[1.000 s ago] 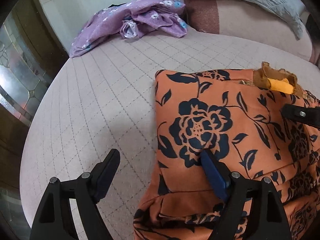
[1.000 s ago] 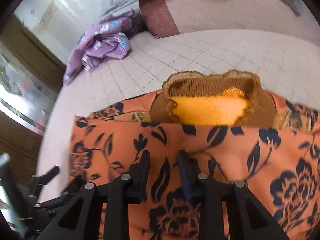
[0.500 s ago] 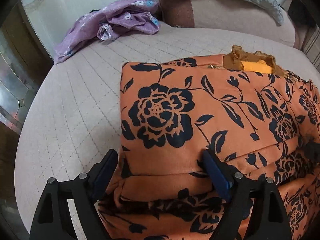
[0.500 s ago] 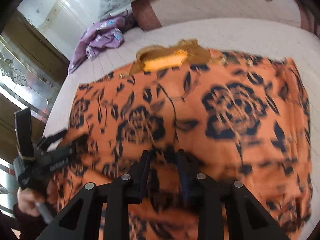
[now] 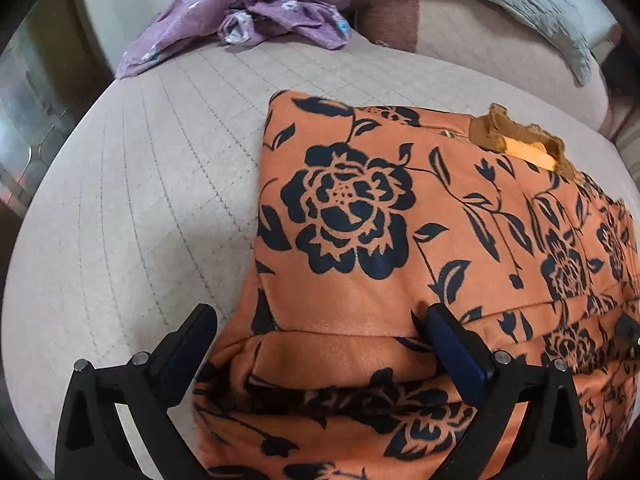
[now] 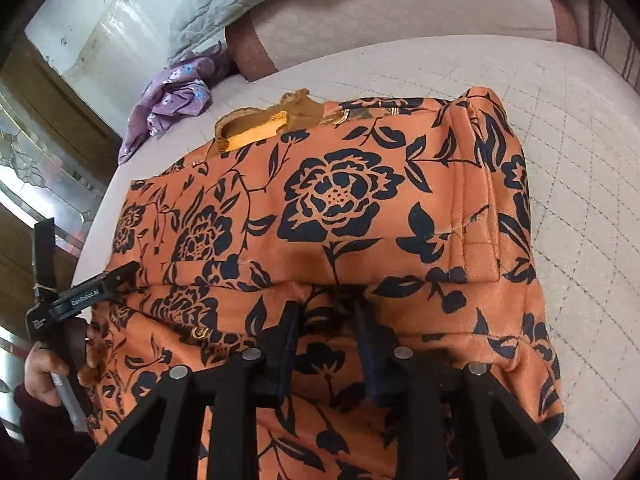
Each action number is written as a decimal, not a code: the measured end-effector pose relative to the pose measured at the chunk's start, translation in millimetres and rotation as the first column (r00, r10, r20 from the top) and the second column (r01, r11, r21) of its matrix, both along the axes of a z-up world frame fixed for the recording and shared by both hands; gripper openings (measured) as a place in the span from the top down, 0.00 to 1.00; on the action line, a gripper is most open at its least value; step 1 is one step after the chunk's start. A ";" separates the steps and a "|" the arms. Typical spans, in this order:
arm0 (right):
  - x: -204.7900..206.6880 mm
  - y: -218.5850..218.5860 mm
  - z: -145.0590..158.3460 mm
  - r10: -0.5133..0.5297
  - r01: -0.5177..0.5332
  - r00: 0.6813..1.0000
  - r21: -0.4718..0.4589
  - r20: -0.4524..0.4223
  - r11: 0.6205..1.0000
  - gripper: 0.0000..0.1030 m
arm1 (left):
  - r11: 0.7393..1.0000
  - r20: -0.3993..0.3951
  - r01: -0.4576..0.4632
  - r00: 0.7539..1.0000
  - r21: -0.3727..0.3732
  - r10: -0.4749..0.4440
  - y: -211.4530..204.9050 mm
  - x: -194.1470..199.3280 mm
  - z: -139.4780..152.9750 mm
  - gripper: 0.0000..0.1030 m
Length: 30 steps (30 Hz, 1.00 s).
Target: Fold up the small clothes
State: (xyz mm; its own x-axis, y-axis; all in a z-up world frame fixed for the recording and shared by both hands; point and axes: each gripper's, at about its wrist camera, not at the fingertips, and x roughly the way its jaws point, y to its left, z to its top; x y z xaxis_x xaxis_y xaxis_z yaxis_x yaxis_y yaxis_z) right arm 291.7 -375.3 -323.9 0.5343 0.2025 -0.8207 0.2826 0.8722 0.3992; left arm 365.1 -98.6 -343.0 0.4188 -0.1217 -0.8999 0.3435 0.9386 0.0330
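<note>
Orange flowered top folded on the bed.
Left tool, printed "GenRobot.AI", is opening over its hem; right tool, pulled back since earlier, pinches the fabric.

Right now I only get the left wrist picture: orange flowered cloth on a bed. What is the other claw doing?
Observer: The right claw is nearly closed and seems to pinch a fold of the orange garment at its near edge.
Operator: Is the cloth's right side tidy?
Observer: A flap, probably a sleeve, is folded inward there and lies on top.
Operator: Is anybody around?
Observer: Yes. A hand grips the handle of the left claw, whose jaws are opening with the garment's corner between them.
</note>
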 end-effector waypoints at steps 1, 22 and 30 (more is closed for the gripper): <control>-4.1 -4.5 3.3 -0.001 0.001 1.000 0.015 0.003 1.000 0.70 | 1.000 0.019 0.001 1.000 0.008 -0.001 -2.1 -0.2 6.3 0.00; -13.6 -62.8 2.0 -0.146 0.145 0.989 0.029 0.035 0.989 0.70 | 0.987 0.132 0.043 0.989 0.152 -0.064 -10.2 -5.1 8.7 0.00; -75.6 -55.5 18.2 -0.211 0.201 0.974 0.111 0.086 0.973 0.34 | 0.984 0.147 0.046 0.987 0.173 -0.071 12.5 -35.5 19.9 0.00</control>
State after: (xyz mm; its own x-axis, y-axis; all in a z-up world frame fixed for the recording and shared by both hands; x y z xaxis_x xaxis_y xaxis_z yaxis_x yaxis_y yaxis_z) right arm 216.1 -430.8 -305.8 0.6492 0.1585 -0.7439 0.4078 0.7530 0.5164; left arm 329.7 -86.1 -323.1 0.5489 -0.0025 -0.8359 0.3765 0.8936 0.2446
